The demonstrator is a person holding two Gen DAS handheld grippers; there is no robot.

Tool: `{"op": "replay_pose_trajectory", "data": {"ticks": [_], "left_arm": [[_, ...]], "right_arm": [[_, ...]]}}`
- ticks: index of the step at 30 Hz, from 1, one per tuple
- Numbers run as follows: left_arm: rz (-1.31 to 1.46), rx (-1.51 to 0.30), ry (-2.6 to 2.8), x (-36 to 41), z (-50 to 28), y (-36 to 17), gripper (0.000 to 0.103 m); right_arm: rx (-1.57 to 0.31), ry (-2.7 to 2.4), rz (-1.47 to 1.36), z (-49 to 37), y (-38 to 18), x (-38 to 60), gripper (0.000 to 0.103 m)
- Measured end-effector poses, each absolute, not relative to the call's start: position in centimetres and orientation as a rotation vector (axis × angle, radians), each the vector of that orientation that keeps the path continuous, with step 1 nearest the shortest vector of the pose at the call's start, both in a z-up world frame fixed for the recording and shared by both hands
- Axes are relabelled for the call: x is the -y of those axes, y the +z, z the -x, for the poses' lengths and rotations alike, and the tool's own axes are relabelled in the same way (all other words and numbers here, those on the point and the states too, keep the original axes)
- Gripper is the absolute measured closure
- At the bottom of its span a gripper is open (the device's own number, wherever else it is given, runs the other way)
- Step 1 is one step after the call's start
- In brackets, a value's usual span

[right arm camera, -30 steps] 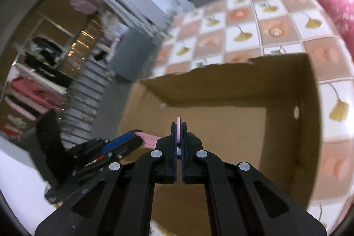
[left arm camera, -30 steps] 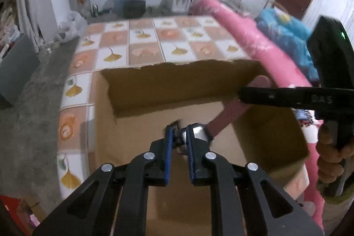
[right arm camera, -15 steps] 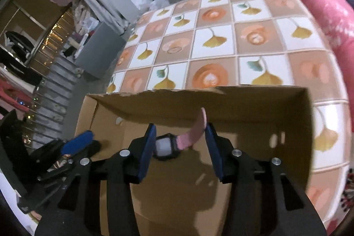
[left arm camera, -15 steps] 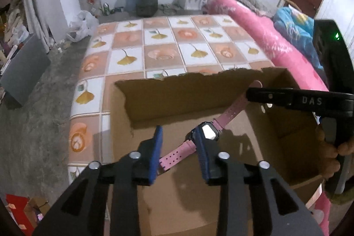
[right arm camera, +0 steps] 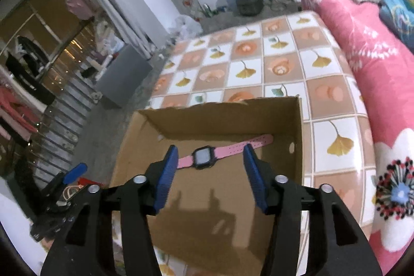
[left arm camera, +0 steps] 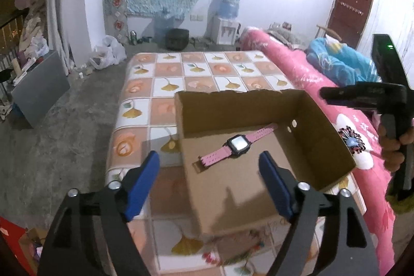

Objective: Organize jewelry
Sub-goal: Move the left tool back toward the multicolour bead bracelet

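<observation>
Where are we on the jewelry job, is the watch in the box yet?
Done: the pink watch lies flat on the floor of the cardboard box. In hand: nothing; the left gripper and right gripper are both opening, clear of it. Left: no other jewelry shows in these views.

Both claws [left arm camera: 209, 172] [right arm camera: 211, 167] opening, empty

The box [left arm camera: 310, 120] is showing matt brown cardboard, with a rough torn upper edge. The watch [left arm camera: 236, 144] is wearing a pink perforated strap that is looking like rubber, and its dark face is shining glossy. The cover [left arm camera: 168, 87] under the box is looking like smooth printed cloth. The blanket [right arm camera: 362, 48] is appearing as soft pink fabric.
</observation>
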State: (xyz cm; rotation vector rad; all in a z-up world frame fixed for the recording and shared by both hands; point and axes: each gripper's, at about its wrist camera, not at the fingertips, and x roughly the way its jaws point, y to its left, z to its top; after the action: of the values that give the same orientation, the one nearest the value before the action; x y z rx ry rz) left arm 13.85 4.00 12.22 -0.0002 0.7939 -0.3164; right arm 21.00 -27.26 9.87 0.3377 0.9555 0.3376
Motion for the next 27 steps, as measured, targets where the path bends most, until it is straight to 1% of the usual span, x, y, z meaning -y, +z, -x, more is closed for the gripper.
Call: {"op": "replay_pose_trajectory", "data": {"ticks": [2,3,5,8,11,13,16,19,22,25,27], "left_arm": [[0.017,-0.79,-0.319,-5.4,-11.7,11.7,0.018],[0.024,-0.796,-0.323,-5.9,-11.0,11.3,0.015],[0.036,-0.814,-0.323,-6.8,-9.4,10.1,0.012],[0.043,-0.886,-0.313,-7.1,-7.5,6.9,0.01],[0.032,-0.973,-0.298,-6.6,-6.2,3.1,0.01],[0.011,-1.017,-0.287,-5.9,-5.7,1.0,0.01],[-0.037,-1.053,-0.263,-5.1,-5.3,-1.1,0.01],[-0.092,-1.055,-0.245,-4.2,-5.2,-2.5,0.01],[-0.172,-1.076,-0.227,-3.1,-5.2,-4.0,0.01],[-0.2,-1.029,-0.235,-2.9,-4.7,-4.2,0.006],[-0.185,-1.02,-0.242,-3.1,-4.5,-4.3,0.006]], "right_arm": [[-0.923,0.356,-0.321,-18.6,10.9,27.1,0.037],[-0.903,0.364,-0.303,-17.2,11.3,26.9,0.034],[-0.871,0.378,-0.262,-14.1,11.5,26.3,0.021],[-0.859,0.369,-0.206,-10.5,10.3,25.6,0.013],[-0.912,0.315,-0.166,-7.5,7.1,24.7,0.012],[-0.989,0.257,-0.162,-6.1,3.7,24.2,0.011],[-1.082,0.178,-0.147,-4.9,-0.6,23.6,0.011],[-1.13,0.105,-0.127,-4.4,-3.3,23.0,0.011],[-1.151,0.053,-0.092,-4.5,-4.9,22.4,0.011],[-1.149,0.028,-0.055,-4.9,-5.8,21.8,0.011],[-1.156,0.003,-0.035,-5.2,-6.4,21.6,0.011]]}}
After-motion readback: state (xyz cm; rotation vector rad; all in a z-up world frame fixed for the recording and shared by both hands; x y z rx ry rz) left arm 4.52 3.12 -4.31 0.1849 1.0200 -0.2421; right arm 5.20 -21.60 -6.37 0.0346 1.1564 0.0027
